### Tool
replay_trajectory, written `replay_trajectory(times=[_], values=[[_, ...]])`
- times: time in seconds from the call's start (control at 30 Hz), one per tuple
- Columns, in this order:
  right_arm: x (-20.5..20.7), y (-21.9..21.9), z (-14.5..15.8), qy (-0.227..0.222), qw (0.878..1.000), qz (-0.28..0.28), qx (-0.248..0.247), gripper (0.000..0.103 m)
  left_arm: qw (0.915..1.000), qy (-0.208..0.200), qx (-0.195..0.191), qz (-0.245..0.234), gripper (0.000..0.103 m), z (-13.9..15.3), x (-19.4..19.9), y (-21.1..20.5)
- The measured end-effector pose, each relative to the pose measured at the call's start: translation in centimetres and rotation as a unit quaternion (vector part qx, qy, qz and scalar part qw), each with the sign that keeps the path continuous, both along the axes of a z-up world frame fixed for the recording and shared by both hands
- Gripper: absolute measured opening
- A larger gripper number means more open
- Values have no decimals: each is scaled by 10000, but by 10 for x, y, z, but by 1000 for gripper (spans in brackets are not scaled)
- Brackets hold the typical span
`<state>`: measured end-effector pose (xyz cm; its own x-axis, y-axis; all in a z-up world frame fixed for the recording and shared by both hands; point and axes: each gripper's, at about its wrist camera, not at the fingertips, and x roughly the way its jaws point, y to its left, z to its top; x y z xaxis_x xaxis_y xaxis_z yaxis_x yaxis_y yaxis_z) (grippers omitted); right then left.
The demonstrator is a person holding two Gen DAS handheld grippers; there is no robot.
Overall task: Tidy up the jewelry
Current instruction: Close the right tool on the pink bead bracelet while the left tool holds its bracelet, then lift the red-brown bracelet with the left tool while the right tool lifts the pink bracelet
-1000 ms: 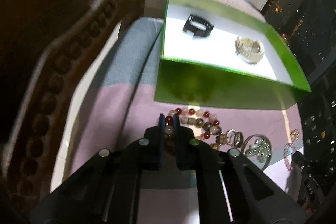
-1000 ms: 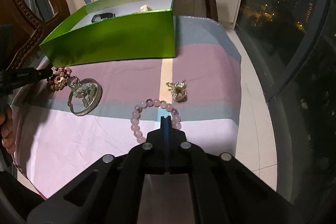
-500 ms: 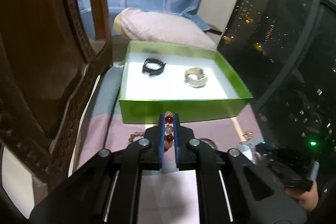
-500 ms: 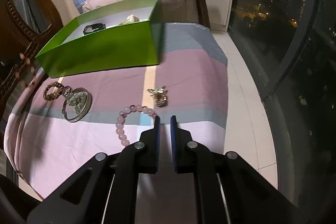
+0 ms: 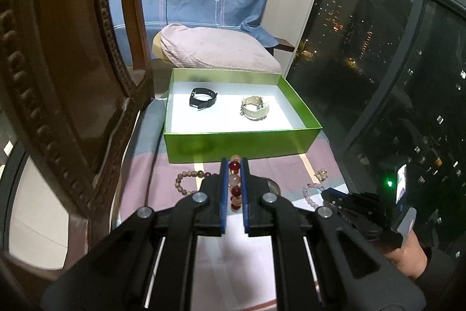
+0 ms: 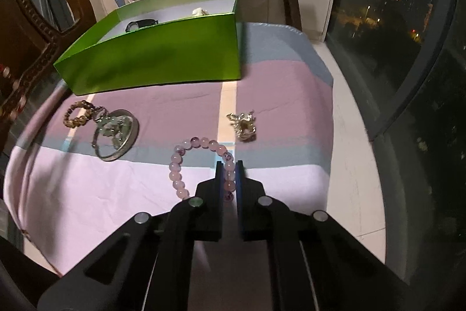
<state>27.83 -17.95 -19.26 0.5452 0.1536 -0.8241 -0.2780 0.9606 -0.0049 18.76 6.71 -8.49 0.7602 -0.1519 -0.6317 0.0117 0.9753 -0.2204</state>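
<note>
Gripping a red-and-pale bead bracelet [image 5: 234,179] in my left hand-held gripper [image 5: 233,162], jaws clenched on the beads, bracelet lifted clear of the striped cloth [image 5: 139,174]. Straight ahead of that hand-held gripper sits the green box [image 5: 241,143], open, with a black watch [image 5: 202,97] on the left side of its white floor and a cream watch [image 5: 255,109] on the right, apart from each other. Below and left of the fingertips a brown bead bracelet [image 5: 186,181] lies on the cloth. My right hand-held gripper [image 6: 229,165] is clenched on the pink bead bracelet [image 6: 186,153], which loops out to the left of the fingers and rests on the cloth. Just ahead and slightly right of it is a small gold trinket [image 6: 244,126]; ahead and well left is a round metal pendant [image 6: 116,134], touching the brown bracelet. Green box stands further ahead, left of centre. A hand [image 5: 407,258] holds the right hand-held gripper, seen low right from the left wrist.
</note>
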Motion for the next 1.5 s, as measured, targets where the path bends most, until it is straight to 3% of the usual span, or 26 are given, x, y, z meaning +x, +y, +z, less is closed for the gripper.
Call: replay_trajectory(times=[0.27, 0.47, 0.57, 1.0, 1.5], values=[[-46, -6, 83, -685, 9951, 165, 699, 8, 9999, -105, 92, 21, 8, 33, -42, -4], [-99, -3, 157, -1278, 9861, 404, 981, 8, 9997, -192, 150, -37, 8, 57, -78, -20], [-123, 0, 180, -1463, 9822, 502, 1065, 8, 9996, -193, 204, -46, 8, 64, -94, -29], [-179, 6, 207, -1672, 9766, 768, 1112, 8, 9997, -143, 182, -80, 8, 67, -127, -41], [-198, 3, 216, -1767, 9742, 818, 1143, 8, 9995, -184, 246, 13, 8, 73, -141, -41]])
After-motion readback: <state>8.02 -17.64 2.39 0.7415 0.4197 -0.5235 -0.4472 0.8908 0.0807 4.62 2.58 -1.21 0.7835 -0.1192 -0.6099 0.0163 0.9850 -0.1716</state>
